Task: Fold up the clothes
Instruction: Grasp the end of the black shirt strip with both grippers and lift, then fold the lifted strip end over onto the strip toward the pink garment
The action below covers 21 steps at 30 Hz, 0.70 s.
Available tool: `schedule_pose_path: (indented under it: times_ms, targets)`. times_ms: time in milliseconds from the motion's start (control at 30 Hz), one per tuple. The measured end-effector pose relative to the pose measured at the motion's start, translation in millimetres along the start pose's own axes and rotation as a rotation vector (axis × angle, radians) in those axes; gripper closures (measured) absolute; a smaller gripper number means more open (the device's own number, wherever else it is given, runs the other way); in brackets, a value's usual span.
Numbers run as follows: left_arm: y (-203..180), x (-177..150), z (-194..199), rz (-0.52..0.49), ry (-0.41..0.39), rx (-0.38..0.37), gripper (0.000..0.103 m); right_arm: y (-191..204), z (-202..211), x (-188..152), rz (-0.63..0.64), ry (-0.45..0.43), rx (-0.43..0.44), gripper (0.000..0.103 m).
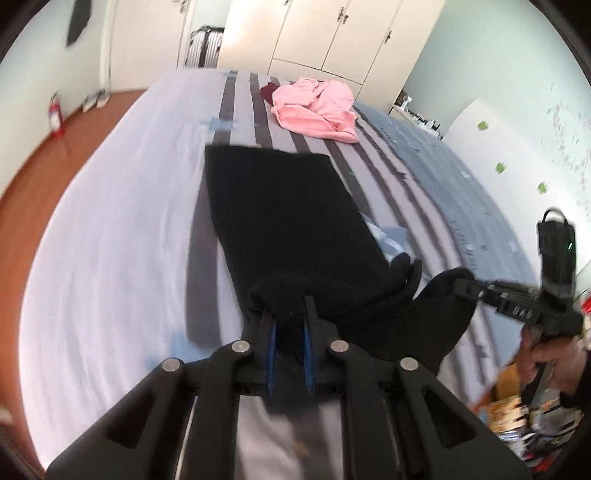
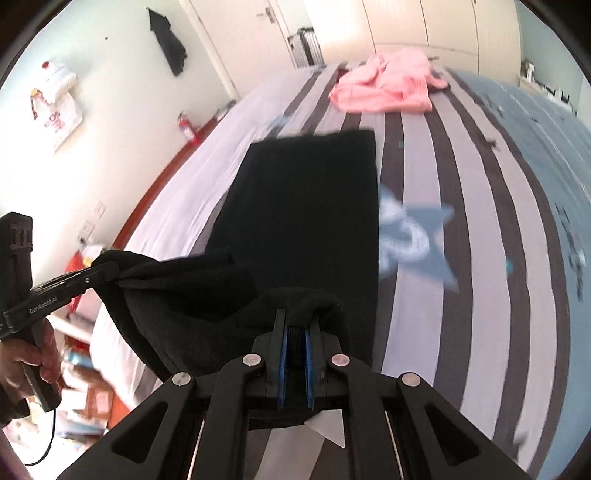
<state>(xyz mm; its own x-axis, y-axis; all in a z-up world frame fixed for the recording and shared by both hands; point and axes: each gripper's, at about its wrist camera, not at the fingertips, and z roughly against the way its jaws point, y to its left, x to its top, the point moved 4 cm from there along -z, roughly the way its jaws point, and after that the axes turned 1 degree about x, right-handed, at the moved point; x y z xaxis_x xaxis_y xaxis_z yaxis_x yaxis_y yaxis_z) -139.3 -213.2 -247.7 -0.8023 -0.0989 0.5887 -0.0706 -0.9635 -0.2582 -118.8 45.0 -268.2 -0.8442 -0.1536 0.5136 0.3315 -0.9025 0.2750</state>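
Observation:
A black garment (image 1: 280,206) (image 2: 306,206) lies lengthwise on the striped bed, its near end lifted off the sheet. My left gripper (image 1: 290,314) is shut on one near corner of the black cloth, which bunches over its fingertips. My right gripper (image 2: 298,325) is shut on the other near corner. Each gripper shows in the other's view, pinching the cloth: the right gripper (image 1: 465,284) at the right edge, the left gripper (image 2: 110,271) at the left. The garment's hem sags between them.
A crumpled pink garment (image 1: 317,109) (image 2: 388,86) lies at the far end of the bed (image 1: 110,221) (image 2: 480,221). White wardrobes (image 1: 332,33) stand beyond. Cluttered boxes (image 2: 85,398) sit on the floor beside the bed. A hand (image 1: 554,362) holds the right gripper's handle.

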Motion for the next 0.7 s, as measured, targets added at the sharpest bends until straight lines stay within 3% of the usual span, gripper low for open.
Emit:
schedule_pose_path:
  times_ms: [167,367,533,700]
  targets:
    - [28.5,53.3,-46.6,-0.072,-0.008,0.041,0.094,-28.6,-72.7,58.0,-0.018,-0.021,0.022,0.097]
    - [33.1,110.9,-143.2,-0.094,0.039,0.078,0.094,-58.0,-131.8,114.0,-0.051,0.028,0.057,0.097]
    - [44.5,124.0,-177.8,-0.1,0.097,0.091,0.094,-78.4,-170.2,143.0,-0.06,0.078,0.078,0.096]
    - [53.8,124.1,-193.6,-0.083,0.136,0.094,0.094,-89.5,-192.7,148.3,-0.077,0.105,0.096,0.096]
